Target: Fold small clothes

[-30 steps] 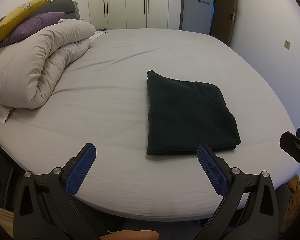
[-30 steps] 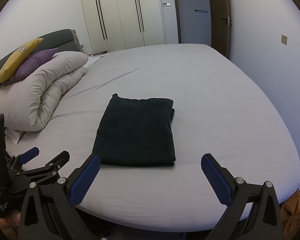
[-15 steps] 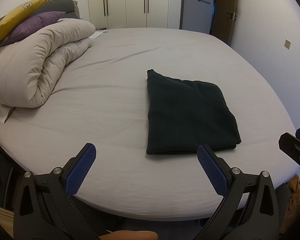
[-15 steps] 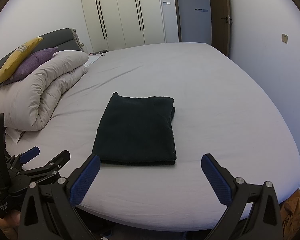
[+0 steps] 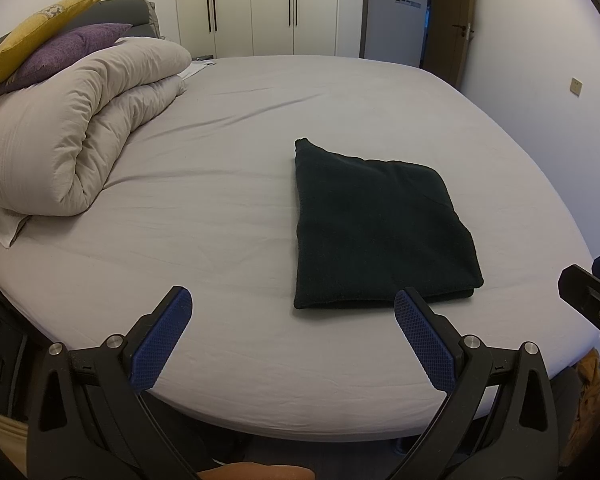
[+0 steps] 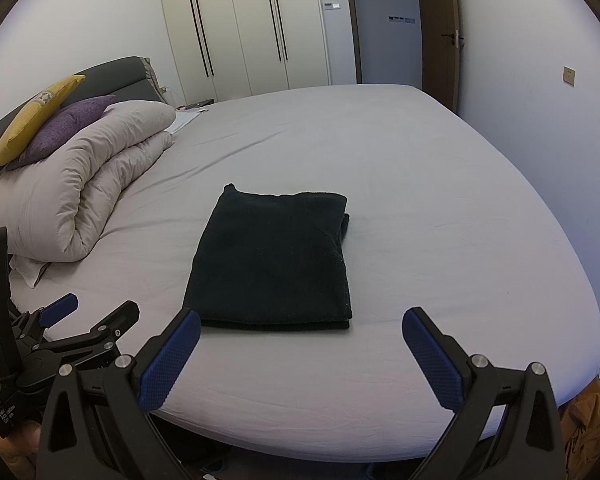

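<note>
Cloth (image 5: 380, 232) folded flat on bed (image 5: 220, 208); left gripper (image 5: 292, 308) and right gripper (image 6: 300, 328) jaws wide apart, empty.

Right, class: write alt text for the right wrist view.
A folded dark garment lies flat on a grey bed, ahead of the open right gripper. A rolled duvet sits far left, and the left gripper shows at the lower left.

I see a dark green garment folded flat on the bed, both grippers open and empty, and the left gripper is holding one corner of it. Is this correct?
Not quite. The left gripper holds nothing: the left wrist view shows it open, short of the dark green garment. The rest stands: the garment is folded on the bed, and the right gripper is open and empty.
</note>
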{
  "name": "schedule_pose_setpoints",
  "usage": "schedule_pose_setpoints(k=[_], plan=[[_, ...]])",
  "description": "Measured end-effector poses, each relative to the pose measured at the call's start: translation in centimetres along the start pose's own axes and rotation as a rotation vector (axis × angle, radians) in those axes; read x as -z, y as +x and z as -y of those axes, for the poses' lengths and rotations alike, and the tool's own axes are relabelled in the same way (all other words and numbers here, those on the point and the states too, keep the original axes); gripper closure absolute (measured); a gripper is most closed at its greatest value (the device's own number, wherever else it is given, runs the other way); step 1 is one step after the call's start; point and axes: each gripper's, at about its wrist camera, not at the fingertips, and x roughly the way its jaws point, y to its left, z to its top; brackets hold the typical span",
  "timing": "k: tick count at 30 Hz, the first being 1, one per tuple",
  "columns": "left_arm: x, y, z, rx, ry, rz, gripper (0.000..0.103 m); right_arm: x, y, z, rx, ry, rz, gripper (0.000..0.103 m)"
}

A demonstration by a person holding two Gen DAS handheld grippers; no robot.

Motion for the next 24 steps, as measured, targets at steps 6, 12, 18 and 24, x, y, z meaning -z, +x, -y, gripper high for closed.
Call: schedule_pose_setpoints(k=[6,12,18,24], plan=[[0.13,0.02,-0.12,0.000,0.001,-0.001,0.000,0.07,0.00,0.03,0.000,0.002,0.000,0.000],[0.10,0.01,-0.12,0.001,0.001,-0.001,0.000,0.04,0.01,0.07,0.000,0.001,-0.001,0.000],[0.15,0.00,-0.13,0.001,0.001,-0.002,0.000,0.10,0.00,0.08,-0.001,0.001,-0.002,0.000],[0.16,0.02,-0.13,0.001,0.002,-0.002,0.000,0.01,0.00,0.10,0.000,0.001,-0.002,0.000]])
